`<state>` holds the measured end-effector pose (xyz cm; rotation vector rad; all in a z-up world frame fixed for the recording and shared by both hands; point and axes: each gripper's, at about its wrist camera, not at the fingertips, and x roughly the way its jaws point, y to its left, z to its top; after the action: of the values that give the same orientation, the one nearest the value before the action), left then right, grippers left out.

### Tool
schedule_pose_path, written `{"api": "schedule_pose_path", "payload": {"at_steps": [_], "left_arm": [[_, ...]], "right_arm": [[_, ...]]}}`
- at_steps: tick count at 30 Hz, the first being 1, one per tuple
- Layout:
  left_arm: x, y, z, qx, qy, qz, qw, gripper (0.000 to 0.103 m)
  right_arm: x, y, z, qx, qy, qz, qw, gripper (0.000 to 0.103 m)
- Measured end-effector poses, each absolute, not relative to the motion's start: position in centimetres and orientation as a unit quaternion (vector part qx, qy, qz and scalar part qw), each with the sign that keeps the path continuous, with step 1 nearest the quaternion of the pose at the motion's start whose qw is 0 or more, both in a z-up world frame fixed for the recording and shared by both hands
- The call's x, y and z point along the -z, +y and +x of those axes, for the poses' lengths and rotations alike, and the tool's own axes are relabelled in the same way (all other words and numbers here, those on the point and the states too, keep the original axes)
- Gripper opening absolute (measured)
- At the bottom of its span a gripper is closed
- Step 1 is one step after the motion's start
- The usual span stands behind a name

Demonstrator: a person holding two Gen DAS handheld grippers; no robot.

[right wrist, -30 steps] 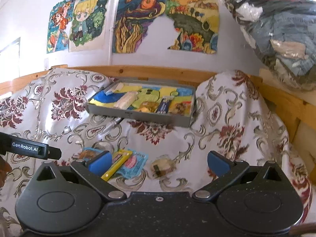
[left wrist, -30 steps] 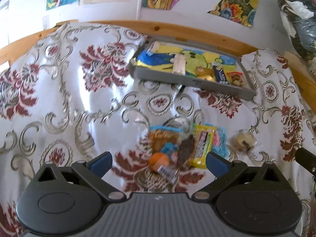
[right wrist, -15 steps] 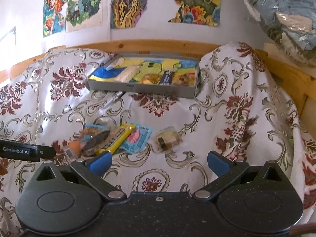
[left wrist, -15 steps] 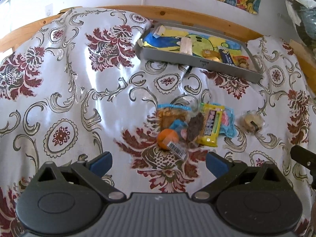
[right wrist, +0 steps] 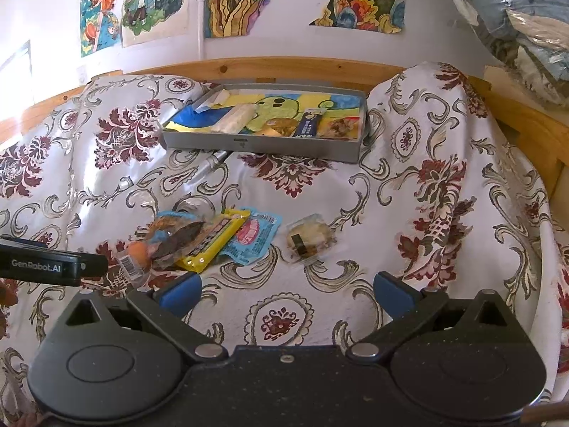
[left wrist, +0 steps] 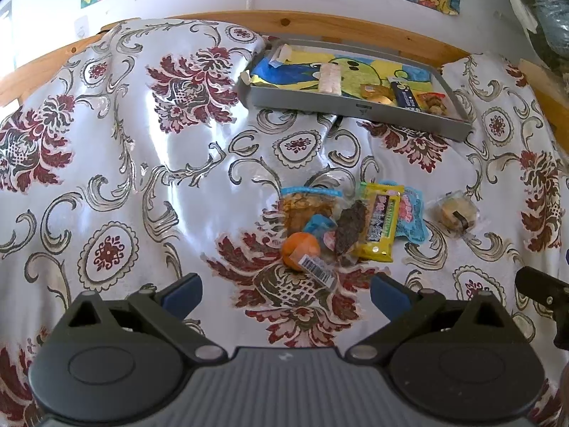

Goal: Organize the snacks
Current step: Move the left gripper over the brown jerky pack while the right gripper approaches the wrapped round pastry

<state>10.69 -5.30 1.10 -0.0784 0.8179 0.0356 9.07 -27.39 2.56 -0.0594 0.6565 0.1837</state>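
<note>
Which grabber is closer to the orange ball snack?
Left. The left gripper hangs open right in front of the orange snack; the right gripper sits off to its right, nearer the clear-wrapped cake.

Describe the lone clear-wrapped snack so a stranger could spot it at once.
Start at the grey tray by the wooden rail, then come down the patterned cloth to the heap of snacks. Just right of it, apart, lies the clear-wrapped pale snack: the only one lying alone, with a dark band inside.

left wrist view looks steeply down over the snack pile [left wrist: 341, 227], close in. right wrist view sits further right, facing the wall, pile [right wrist: 199, 238] at its left. both share the grey tray [left wrist: 355, 106] [right wrist: 263, 142] beyond.
</note>
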Motion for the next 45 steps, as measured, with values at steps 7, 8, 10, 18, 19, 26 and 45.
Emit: {"api": "schedule_pose_path", "payload": {"at_steps": [7,8,10,18,19,26,45], "left_arm": [[-1.2,-6.1,11.2,-0.011,0.392,-0.019,0.920,0.103],[-1.2,-6.2,11.4,-0.011,0.392,-0.018,0.920,0.103],[-1.1,-6.3,11.7,-0.010,0.393,-0.016,0.920,0.103],[-0.9,-6.6,12.8,-0.004,0.396,-0.006,0.918,0.103],[-0.9,-6.7,13.0,-0.004,0.396,-0.003,0.918,0.103],[-0.9,-6.5,14.2,-0.009,0.396,0.000,0.918,0.103],[-0.6,-6.7,17.3,-0.008,0.386,0.005,0.923,0.102]], "right_arm": [[-2.2,-27.5,9.4,-0.093,0.323,-0.023,0.941,0.102],[-2.2,-27.5,9.5,-0.094,0.323,-0.023,0.941,0.102],[-2.0,-27.5,9.6,-0.094,0.323,-0.025,0.941,0.102],[-1.6,-27.3,10.5,-0.099,0.323,-0.030,0.941,0.102],[-1.5,-27.3,10.7,-0.099,0.324,-0.032,0.940,0.102],[-0.8,-27.1,12.0,-0.097,0.314,-0.042,0.944,0.102],[1.3,-26.9,15.5,-0.112,0.274,-0.058,0.953,0.102]]}}
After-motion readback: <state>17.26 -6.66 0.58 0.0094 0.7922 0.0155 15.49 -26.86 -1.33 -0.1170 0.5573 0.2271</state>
